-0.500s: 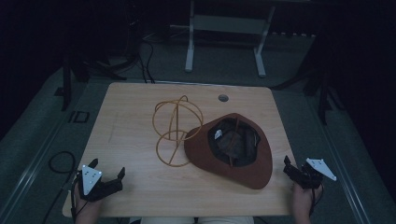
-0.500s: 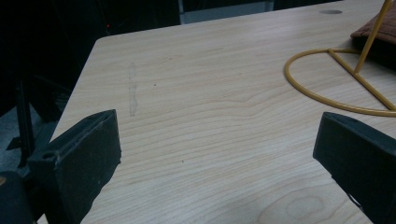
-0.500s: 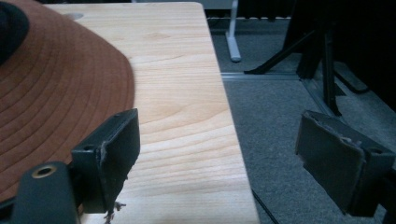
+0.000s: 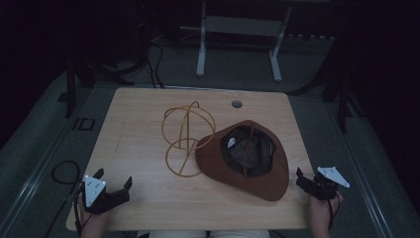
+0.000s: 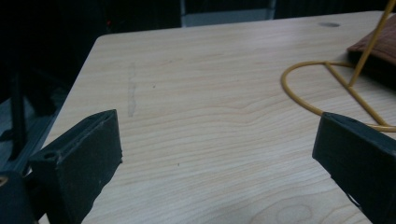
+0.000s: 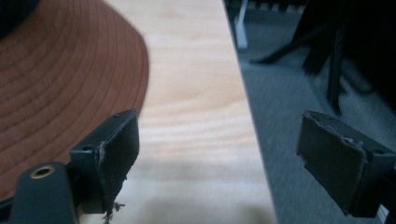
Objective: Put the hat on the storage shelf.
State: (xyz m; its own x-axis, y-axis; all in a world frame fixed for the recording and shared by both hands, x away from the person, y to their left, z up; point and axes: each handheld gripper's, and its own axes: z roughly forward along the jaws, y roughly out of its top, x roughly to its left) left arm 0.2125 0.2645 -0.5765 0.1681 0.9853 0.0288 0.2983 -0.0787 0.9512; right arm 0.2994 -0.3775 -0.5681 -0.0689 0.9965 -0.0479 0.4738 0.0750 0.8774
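Hat [image 4: 247,158] first: a rust-brown brimmed hat lying crown-down on my wooden table [image 4: 143,119], its dark lining and a small white tag facing up, set toward the right half of the top. Its brim rests against a yellow wire hat stand [image 4: 187,139], which sits near the table's middle with its round base ring flat on the wood and its looped upper part rising above.

My left gripper [image 4: 113,190] hovers at the near left corner of the table, well apart from the stand, jaws spread wide with nothing between them. In the left gripper view I see bare wood between my jaws, the wire base ring [image 5: 336,93] ahead to the right.

My right gripper [image 4: 308,182] sits at the near right edge, just beside the hat's brim, jaws also spread and empty. In the right gripper view the brim [image 6: 60,88] lies just past one jaw, and the grey floor [image 6: 289,107] lies beyond the table edge.
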